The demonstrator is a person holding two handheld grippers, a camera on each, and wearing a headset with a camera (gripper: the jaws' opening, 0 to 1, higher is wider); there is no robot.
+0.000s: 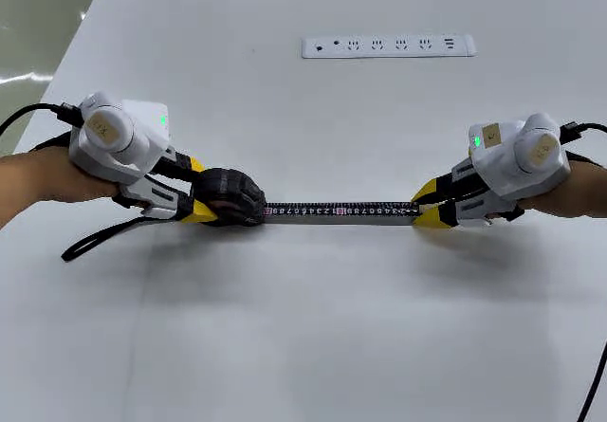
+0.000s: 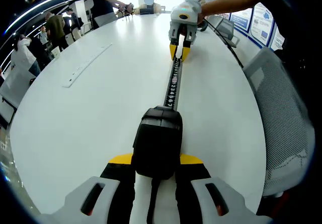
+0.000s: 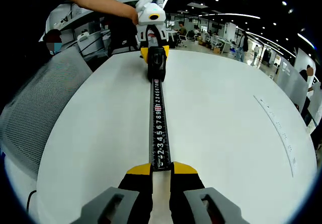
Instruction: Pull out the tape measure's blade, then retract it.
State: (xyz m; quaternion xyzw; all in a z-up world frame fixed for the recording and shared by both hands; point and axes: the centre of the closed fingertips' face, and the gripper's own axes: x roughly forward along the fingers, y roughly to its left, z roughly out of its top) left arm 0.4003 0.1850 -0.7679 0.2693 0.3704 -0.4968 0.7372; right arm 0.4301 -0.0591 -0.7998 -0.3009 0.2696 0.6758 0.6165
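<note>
While the left gripper (image 1: 199, 191) clamps the tape measure case (image 1: 232, 194) at centre left and the right gripper (image 1: 425, 204) pinches the end of the blade (image 1: 337, 211), pull-out seems in hand, with retraction needing a guided return.

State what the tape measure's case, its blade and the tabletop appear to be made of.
The case: likely hard plastic, perhaps rubber-coated; black, matte, with dull highlights.
The blade: probably thin coated steel; a dark, flat, narrow strip with printed pale numerals.
The tabletop: smooth white laminate or similar; semi-matte, showing soft shadows and faint sheen.
</note>
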